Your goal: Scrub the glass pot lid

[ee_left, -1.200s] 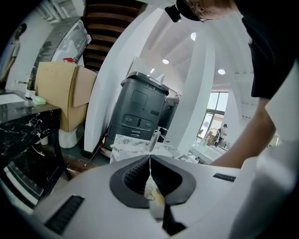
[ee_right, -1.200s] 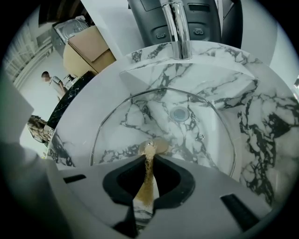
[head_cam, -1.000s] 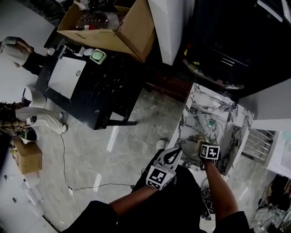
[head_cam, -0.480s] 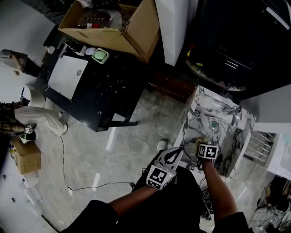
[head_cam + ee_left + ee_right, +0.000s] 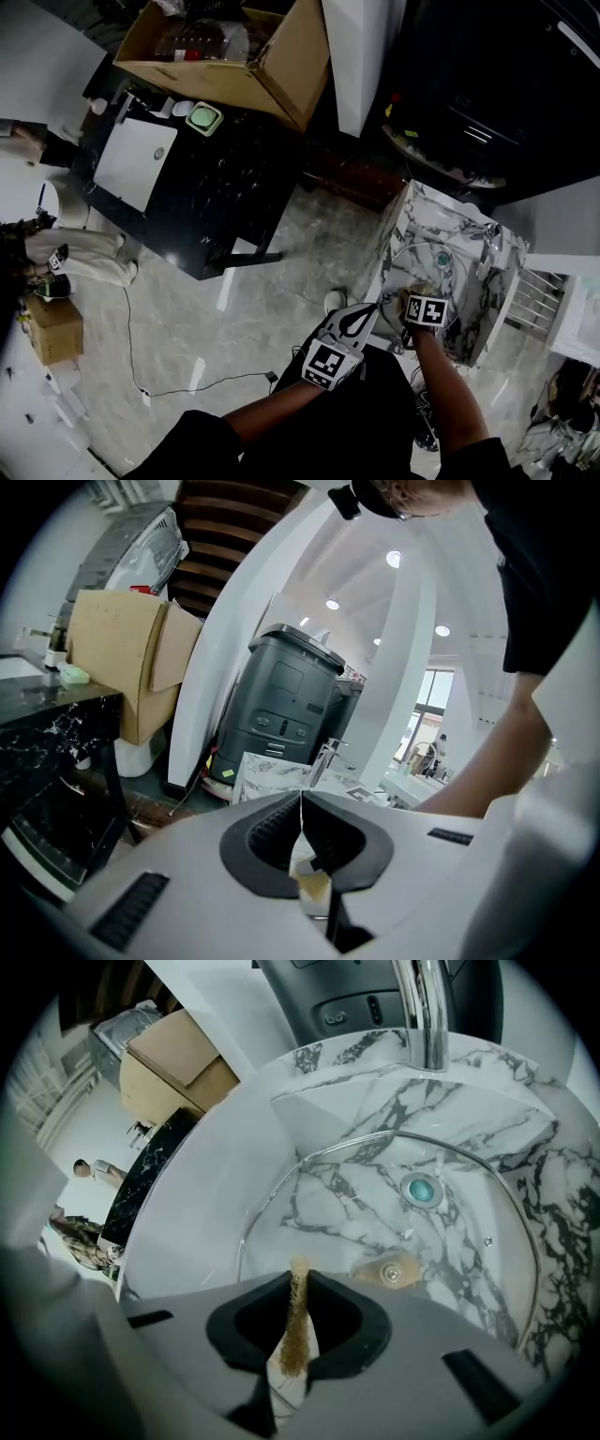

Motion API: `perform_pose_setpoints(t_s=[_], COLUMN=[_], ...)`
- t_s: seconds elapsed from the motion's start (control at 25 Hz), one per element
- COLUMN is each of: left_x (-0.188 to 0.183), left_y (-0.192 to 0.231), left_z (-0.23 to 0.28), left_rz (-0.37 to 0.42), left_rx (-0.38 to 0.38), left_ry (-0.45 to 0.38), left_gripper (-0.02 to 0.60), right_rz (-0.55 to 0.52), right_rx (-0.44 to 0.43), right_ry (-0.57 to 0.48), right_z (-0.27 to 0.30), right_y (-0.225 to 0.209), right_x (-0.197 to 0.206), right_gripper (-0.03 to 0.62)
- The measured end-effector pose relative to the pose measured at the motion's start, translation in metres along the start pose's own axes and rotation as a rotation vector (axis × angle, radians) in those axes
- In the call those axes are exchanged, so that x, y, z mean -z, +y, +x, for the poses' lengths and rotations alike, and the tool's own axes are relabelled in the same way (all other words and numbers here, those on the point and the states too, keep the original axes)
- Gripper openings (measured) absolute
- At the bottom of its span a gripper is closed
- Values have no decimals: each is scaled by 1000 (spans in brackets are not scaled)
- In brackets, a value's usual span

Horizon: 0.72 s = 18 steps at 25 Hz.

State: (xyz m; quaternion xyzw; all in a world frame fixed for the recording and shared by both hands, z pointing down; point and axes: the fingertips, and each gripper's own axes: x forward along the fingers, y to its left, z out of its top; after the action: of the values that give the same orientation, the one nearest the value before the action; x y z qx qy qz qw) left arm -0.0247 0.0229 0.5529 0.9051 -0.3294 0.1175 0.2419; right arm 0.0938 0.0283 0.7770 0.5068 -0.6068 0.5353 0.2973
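Glass pot lid (image 5: 384,1232) in sink (image 5: 487,1110), underside up. Left gripper (image 5: 301,803) jaws clamp its rim; right gripper (image 5: 298,1283) jaws pinch scrub pad (image 5: 292,1335).

Marble-veined sink (image 5: 202,1180): glass pot lid (image 5: 356,1213) lies in basin, spans most of bowl. Tap (image 5: 427,1016) stands at far rim.

Pale marble floor (image 5: 281,272), black table (image 5: 216,187), cardboard box (image 5: 272,66)

one glass lid (image 5: 349,1211), one sponge (image 5: 292,1327), one faucet (image 5: 427,1018)
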Motion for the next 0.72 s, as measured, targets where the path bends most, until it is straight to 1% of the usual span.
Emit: perform_pose_setpoints(t_s=[0.32, 0.44, 0.6, 0.72], left_x=[-7, -9, -11, -11], left_y=[12, 16, 19, 22], left_z=[2, 2, 4, 5], left_rz=[8, 12, 17, 12], left_rx=[13, 13, 6, 0], left_ry=[11, 12, 11, 14], left_gripper=[17, 17, 17, 17], right_rz=[21, 54, 117, 133], right_rx=[-37, -56, -106, -125], right_ry=[-15, -24, -38, -38], right_z=[11, 13, 17, 19], right_y=[19, 21, 22, 24], right_x=[-14, -21, -32, -37], right_gripper=[58, 58, 58, 58])
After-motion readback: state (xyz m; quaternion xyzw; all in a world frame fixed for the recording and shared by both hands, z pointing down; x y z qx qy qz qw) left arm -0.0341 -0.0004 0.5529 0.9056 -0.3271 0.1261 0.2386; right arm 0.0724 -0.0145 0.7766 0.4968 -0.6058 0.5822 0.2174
